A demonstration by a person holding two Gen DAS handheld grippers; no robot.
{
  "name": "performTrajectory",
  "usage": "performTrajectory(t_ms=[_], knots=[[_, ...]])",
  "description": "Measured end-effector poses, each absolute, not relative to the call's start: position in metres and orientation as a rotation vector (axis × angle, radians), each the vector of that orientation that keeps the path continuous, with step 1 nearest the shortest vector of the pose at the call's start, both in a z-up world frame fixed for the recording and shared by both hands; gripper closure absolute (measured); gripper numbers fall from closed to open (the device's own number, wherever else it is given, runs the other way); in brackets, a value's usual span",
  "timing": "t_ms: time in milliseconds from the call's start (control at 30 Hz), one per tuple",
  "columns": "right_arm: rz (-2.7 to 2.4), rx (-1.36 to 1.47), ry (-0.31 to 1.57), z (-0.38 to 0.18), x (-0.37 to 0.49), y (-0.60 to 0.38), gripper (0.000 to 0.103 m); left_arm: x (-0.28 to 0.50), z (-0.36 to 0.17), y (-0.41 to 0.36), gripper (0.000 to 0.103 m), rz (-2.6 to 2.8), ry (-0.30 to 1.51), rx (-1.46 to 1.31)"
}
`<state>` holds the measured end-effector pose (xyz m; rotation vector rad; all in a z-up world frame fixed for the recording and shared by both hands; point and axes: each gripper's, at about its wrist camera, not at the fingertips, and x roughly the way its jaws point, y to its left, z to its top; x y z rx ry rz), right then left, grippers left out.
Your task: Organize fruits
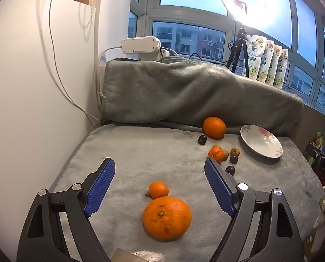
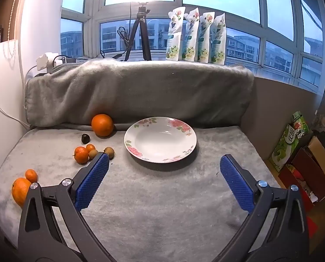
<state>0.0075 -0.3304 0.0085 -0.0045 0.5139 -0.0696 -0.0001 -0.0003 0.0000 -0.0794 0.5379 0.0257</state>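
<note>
Big dimpled orange point(image 1: 167, 217) beside small mandarin point(image 1: 158, 189), between wide-spread, empty left hand-held gripper point(image 1: 160, 167); right hand-held gripper point(image 2: 164, 159) likewise.

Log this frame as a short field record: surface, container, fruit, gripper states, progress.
surface: grey blanket spread over the table
container: floral plate, nothing in it
large oranges: one by the blanket fold; one in front of the left gripper
small oranges: one touching the near large orange; a cluster left of the plate
dark fruits: several small ones near the cluster
left gripper: open, holding nothing
right gripper: open, holding nothing, facing the plate
progress: no fruit on the plate yet
</note>
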Motion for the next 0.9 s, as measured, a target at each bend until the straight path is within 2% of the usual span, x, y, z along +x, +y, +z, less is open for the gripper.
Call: performTrajectory(t_ms=[900], knots=[[-0.079,-0.005,0.479,0.02,0.001,-0.332,0.0,-0.001,0.004,-0.002,0.019,0.02,0.534,-0.101]])
